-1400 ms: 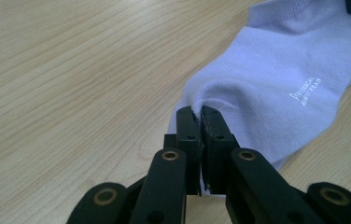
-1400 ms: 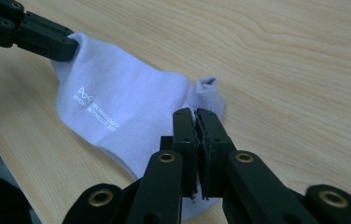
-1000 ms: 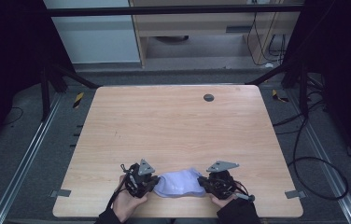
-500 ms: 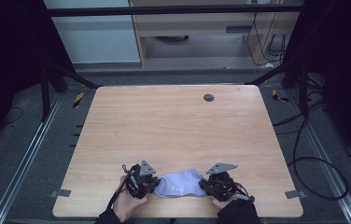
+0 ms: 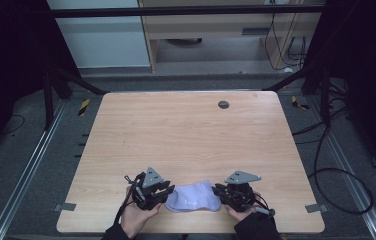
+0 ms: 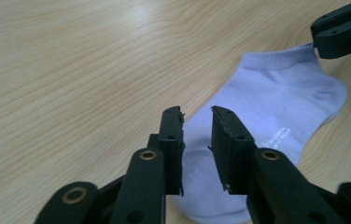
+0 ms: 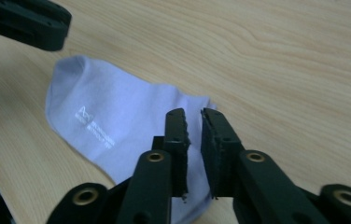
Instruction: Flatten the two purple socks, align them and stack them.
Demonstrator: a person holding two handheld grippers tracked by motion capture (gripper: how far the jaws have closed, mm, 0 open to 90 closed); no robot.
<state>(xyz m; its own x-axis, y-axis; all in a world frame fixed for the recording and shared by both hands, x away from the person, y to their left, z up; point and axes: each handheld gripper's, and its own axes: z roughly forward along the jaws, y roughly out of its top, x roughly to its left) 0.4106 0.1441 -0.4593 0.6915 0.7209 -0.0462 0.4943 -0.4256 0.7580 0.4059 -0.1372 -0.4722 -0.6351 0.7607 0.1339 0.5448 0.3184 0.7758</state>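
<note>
The light wooden table (image 5: pixel 191 135) bears a flat pale lilac ankle sock (image 5: pixel 194 197) at the high view's lower middle. The left gripper (image 6: pixel 197 116), jaws just opening, and the right gripper (image 7: pixel 193 117) stand slightly parted, gripping nothing. Both should withdraw straight off, without dragging fabric.

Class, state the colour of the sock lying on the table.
The sock is pale lilac with small white lettering; the left gripper view shows it best.

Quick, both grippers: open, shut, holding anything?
Left gripper: jaws have just been opening, gap visible, sock lying beneath, not pinched.
Right gripper: slightly open, over the sock, holding nothing.
</note>
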